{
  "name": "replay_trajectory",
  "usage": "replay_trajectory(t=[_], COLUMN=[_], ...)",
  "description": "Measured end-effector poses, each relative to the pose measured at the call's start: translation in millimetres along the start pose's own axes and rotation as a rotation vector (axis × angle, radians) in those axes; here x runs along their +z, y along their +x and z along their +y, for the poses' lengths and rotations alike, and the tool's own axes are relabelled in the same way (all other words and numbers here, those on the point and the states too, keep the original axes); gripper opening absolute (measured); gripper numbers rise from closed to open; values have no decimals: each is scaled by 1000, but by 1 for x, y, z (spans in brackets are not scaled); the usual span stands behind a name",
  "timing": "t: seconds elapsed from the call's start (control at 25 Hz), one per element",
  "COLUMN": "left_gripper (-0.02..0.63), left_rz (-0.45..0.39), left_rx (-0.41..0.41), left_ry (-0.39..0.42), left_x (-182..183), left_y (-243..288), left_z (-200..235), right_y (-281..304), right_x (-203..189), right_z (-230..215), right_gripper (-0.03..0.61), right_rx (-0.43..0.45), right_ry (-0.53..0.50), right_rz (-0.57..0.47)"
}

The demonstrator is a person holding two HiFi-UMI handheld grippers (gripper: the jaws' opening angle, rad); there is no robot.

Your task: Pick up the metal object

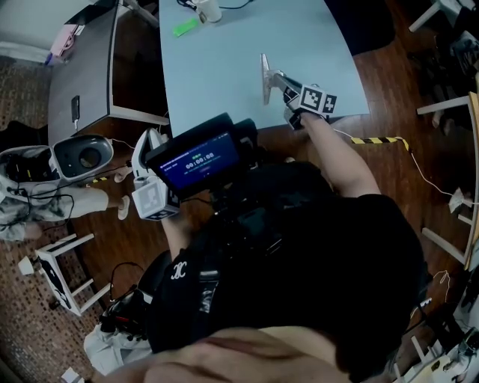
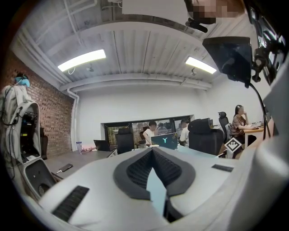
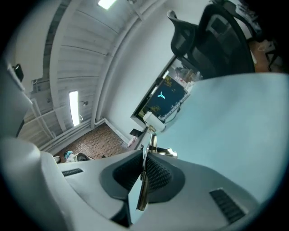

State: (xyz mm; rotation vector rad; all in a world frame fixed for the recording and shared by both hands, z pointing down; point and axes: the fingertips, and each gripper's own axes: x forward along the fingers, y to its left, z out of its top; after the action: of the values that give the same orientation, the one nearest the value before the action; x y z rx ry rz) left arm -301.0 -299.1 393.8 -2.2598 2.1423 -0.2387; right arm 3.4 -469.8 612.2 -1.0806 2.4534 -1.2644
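The right gripper has its jaws clamped on the metal object, a thin plate held edge-on over the table at 1 o'clock. The pads appear to hold only its lower end, so a quick swing may pivot or drop it. The left gripper is idle, with its jaws together.

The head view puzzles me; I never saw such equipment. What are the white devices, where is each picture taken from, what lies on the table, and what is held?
No robot: a person holds one gripper in each hand. The head view looks down from the person's head; the two gripper views come from cameras on the grippers. The right gripper is shut on a thin metal object, over the light blue table. A mug and a green item lie at its far end. The left gripper is shut, empty.
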Motion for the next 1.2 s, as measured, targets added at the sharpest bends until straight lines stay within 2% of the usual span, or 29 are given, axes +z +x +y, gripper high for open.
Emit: replay_trajectory(t=[0.2,0.36,0.6,0.8,1.0,1.2], left_gripper=[8,8,8,8,9,8], left_rz=[-20,-31,-51,-66,-70,-71], left_rx=[-21,-41,-87,-125,-151,-175], left_ry=[-7,-3,16,24,21,40], left_x=[7,12,16,18,19,22], left_y=[3,7,19,24,30,48], left_z=[-7,-12,-31,-40,-43,-64], right_y=[-29,-51,-80,-108,-124,-139], right_x=[56,82,110,132,138,155], right_z=[47,85,114,138,160,155], right_gripper=[-2,-3,-5,-6,-6,-6], right_rx=[-9,-8,-25,-62,-142,-197], right_ry=[-252,-436,-605,-704,-895,-984], right_rz=[-138,-204,-284,-382,-457,-504])
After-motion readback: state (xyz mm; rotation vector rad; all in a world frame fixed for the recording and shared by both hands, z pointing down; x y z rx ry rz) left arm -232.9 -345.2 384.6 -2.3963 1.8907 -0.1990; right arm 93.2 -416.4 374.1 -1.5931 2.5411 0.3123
